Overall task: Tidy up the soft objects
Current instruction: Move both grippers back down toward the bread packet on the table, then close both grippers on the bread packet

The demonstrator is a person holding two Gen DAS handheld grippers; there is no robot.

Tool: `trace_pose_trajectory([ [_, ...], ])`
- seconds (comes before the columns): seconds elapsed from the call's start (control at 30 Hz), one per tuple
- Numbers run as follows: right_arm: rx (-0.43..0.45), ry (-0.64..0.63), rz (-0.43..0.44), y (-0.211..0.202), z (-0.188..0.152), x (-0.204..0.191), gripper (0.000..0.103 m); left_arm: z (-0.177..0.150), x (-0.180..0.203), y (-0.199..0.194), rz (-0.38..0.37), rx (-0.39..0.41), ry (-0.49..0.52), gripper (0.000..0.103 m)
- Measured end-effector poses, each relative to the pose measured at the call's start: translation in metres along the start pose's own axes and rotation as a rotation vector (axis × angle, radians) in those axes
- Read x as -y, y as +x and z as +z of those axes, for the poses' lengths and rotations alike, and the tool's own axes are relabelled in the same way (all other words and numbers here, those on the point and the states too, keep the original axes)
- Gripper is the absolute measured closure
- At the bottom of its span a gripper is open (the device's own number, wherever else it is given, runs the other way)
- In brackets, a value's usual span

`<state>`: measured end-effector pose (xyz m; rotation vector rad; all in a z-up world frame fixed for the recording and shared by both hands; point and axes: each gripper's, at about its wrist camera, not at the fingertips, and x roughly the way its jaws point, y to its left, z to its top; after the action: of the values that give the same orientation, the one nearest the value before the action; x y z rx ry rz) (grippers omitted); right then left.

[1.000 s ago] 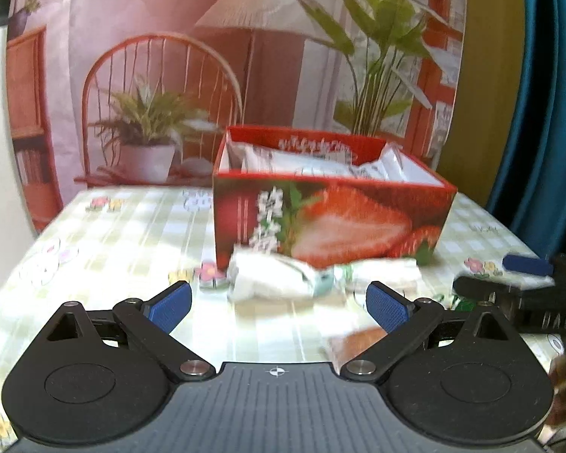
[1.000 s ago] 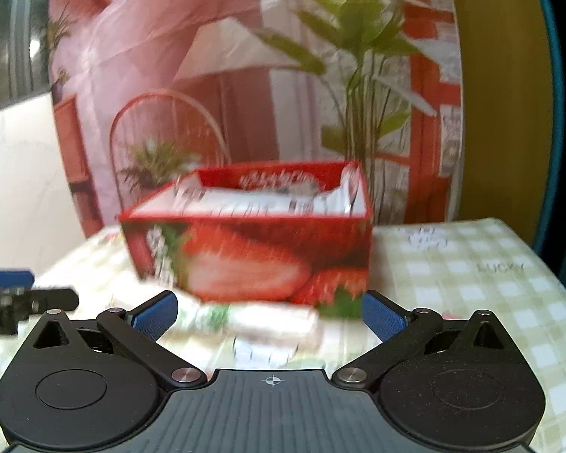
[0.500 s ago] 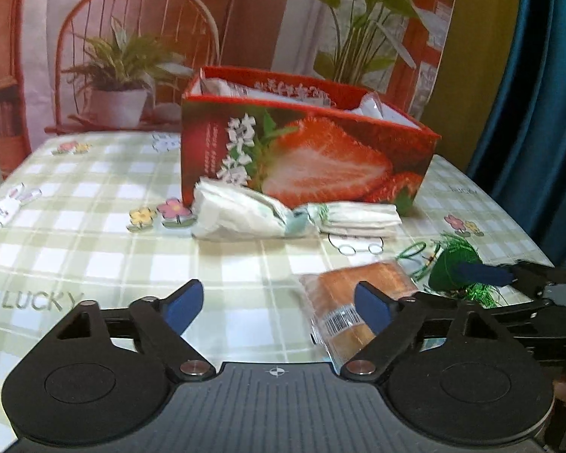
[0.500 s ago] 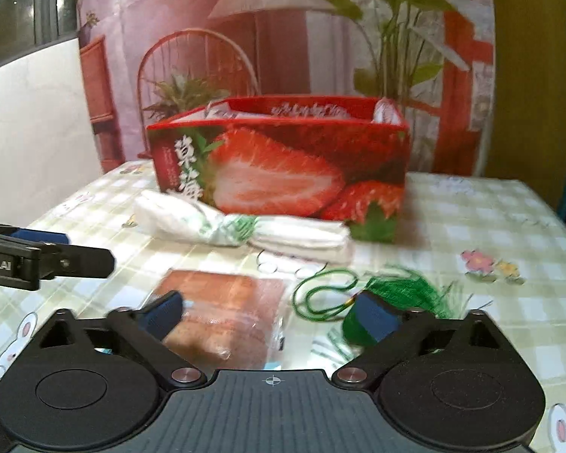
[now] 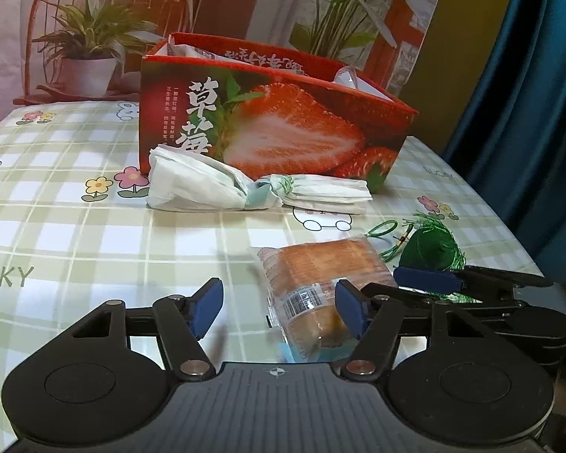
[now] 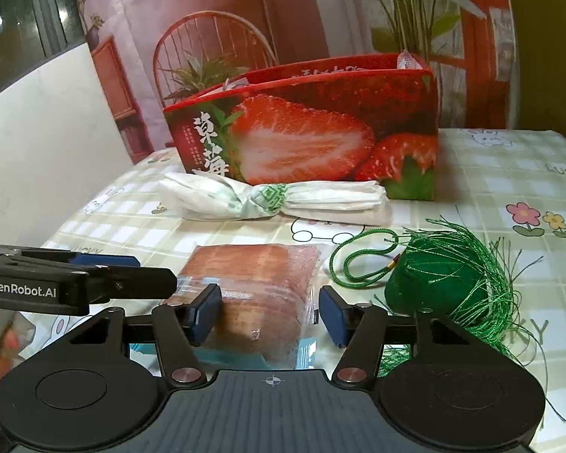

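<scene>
Here, on a checked tablecloth [image 5: 75, 234]: one red strawberry-print box [image 5: 275, 128], open-topped, standing at 12 o'clock in both views, holding white packets [image 5: 192, 53] that rise just above its rim; how many cannot be told. Against its front wall lies a white twisted wrap [image 5: 222, 188] with a green-patterned knot at its middle, lengthwise along the box and touching or nearly touching it. Nearer the cameras, a clear-wrapped cake [image 6: 260, 287], barcode label facing the left view, flat on the cloth. Beside it, at 2 o'clock in the right view, a green tasselled sachet [image 6: 437, 279] with a green cord loop [image 6: 362, 256] lying between it and the cake. Left gripper [image 5: 279, 309]: jaws wide apart, nothing held, the cake's near end lying by the inner face of its right finger. Right gripper [image 6: 269, 315]: jaws wide apart, set either side of the cake's near end, pads [image 6: 207, 309] not pressing the wrapper. The left gripper shows at 9 o'clock in the right view, level with the cake.
</scene>
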<state>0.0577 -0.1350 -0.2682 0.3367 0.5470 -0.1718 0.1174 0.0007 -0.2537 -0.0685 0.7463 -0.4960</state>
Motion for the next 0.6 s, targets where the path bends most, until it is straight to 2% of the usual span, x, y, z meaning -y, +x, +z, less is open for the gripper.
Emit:
trace_pose_trajectory([
  [0.3, -0.015, -0.012, 0.058, 0.0003, -0.0007, -0.0054, 0.056, 0.0003, -0.0020, -0.0002, 0.004, 0.003, -0.009, 0.038],
  [0.6, -0.024, -0.046, 0.041, -0.0048, -0.0003, -0.0078, 0.050, 0.0000, -0.0054, -0.0003, 0.002, 0.002, -0.037, 0.038],
])
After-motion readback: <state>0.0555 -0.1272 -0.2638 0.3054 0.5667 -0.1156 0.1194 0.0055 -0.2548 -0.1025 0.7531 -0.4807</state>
